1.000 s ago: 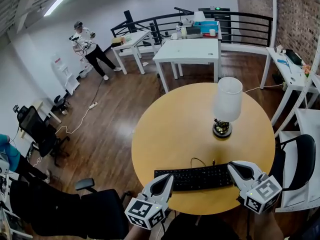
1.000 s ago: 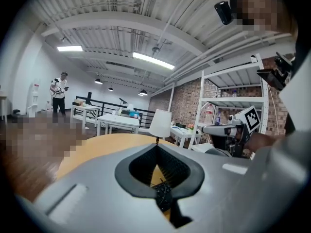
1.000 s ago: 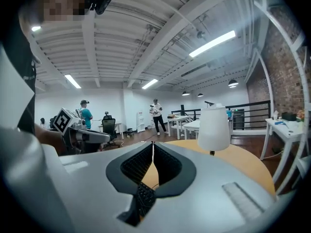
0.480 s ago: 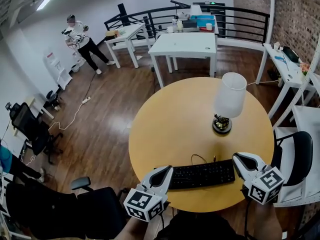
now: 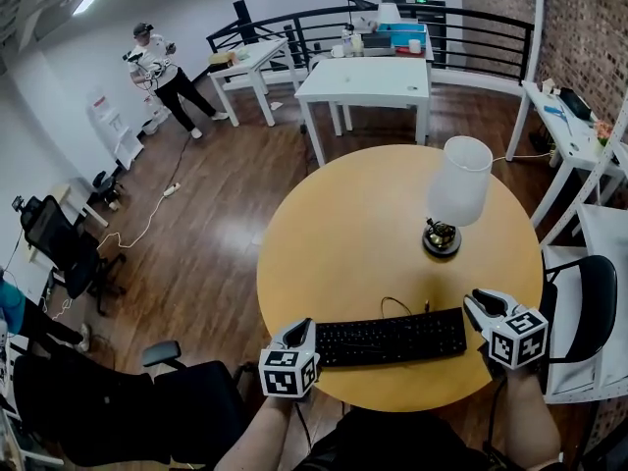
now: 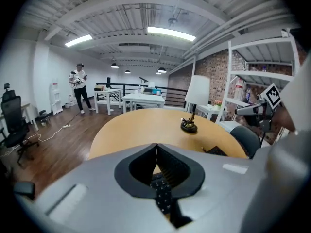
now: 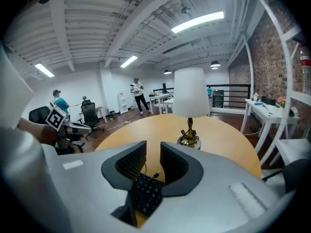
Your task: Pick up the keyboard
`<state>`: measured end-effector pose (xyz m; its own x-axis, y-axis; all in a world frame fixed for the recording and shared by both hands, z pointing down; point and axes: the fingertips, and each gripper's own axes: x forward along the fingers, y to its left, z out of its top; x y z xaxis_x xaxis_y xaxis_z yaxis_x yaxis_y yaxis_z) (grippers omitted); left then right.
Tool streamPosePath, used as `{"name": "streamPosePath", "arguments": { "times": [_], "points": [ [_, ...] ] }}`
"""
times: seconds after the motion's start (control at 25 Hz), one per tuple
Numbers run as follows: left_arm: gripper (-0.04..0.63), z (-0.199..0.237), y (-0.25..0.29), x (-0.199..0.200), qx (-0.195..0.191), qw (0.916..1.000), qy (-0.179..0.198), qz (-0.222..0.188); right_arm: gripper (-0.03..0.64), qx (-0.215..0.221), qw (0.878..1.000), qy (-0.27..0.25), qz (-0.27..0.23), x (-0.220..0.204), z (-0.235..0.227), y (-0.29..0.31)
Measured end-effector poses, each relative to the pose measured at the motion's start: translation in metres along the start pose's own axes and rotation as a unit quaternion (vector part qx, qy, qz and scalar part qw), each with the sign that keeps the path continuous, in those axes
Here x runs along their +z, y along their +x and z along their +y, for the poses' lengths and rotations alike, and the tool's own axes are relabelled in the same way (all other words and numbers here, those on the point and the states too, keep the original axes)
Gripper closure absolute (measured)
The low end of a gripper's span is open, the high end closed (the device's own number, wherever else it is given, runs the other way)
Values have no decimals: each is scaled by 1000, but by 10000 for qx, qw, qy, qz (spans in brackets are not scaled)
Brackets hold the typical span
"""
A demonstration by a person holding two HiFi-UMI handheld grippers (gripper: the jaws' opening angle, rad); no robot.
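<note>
Flanking keyboard [image 5: 392,337]: L gripper [image 5: 297,326] clenched empty, R gripper [image 5: 476,301] just cracking open, nothing gripped.

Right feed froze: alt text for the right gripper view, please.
The right gripper, jaws slightly apart and just opening with nothing between them, hangs over the end of the black keyboard; a white-shaded lamp stands beyond on the round table.

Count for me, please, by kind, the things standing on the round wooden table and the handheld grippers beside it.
Keyboard: 1
Table lamp: 1
Grippers: 2 (left gripper, right gripper)
Total: 4
</note>
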<state>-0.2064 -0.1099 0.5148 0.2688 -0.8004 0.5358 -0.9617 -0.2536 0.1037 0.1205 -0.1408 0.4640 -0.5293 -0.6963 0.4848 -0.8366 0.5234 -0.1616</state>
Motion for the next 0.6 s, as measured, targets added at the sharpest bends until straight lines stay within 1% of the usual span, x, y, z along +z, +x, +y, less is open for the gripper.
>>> {"name": "streamPosePath", "arguments": {
  "times": [0.16, 0.2, 0.32, 0.36, 0.44, 0.52, 0.6],
  "points": [
    [595, 31, 24, -41, 301, 9974, -462, 465, 471, -141, 9982, 214, 534, -43, -22, 29],
    [585, 38, 29, -50, 350, 9962, -550, 574, 457, -151, 9971, 271, 698, -57, -27, 35],
    [490, 54, 45, -82, 478, 9907, -801, 989, 402, -210, 9918, 455, 1178, -99, -44, 52],
    [473, 58, 50, -92, 477, 9889, -876, 1104, 389, -241, 9898, 514, 1303, -110, -49, 57],
    [466, 63, 63, -110, 386, 9857, -1001, 1300, 372, -263, 9865, 638, 1484, -128, -57, 64],
    [399, 66, 74, -126, 366, 9823, -1080, 1487, 345, -256, 9837, 742, 1617, -142, -62, 71],
    [378, 73, 81, -140, 417, 9796, -1094, 1634, 319, -218, 9810, 840, 1732, -157, -65, 83]
  ]
}}
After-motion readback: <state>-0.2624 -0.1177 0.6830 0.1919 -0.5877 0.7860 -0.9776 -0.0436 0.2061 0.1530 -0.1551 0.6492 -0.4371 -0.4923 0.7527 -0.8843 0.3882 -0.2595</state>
